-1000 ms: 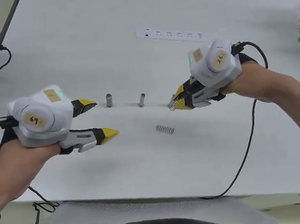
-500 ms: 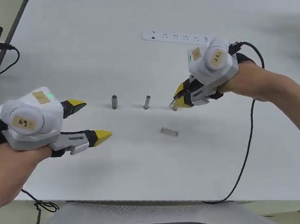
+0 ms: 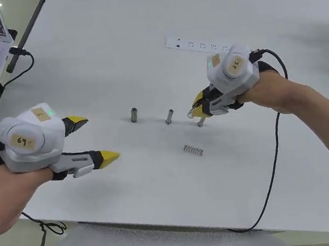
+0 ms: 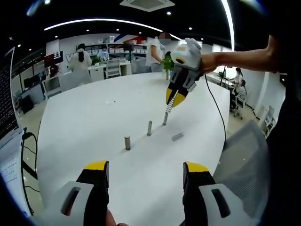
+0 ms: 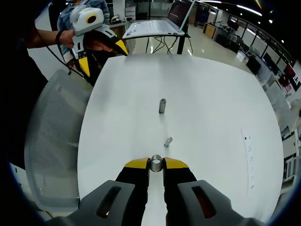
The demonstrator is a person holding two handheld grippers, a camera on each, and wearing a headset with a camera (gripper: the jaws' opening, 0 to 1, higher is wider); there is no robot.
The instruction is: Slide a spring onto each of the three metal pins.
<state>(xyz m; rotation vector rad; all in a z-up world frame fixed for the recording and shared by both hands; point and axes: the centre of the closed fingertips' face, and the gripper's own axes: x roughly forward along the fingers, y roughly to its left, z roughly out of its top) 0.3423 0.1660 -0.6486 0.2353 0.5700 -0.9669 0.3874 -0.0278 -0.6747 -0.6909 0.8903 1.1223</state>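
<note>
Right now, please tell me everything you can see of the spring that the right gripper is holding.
The spring is a small coil of bare, silvery metal wire, and its end looks like an open ring in the right gripper view. The right gripper holds it pinched between the yellow tips of its jaws, which press on the coil's sides. The spring hangs slanted above the table, with its lower end pointing down at the rightmost pin. I cannot tell whether it touches the pin's top.

left gripper (image 4: 146, 168) jaws apart; right gripper (image 4: 173, 95) holds spring (image 4: 170, 107) above pin (image 4: 165, 119).
</note>
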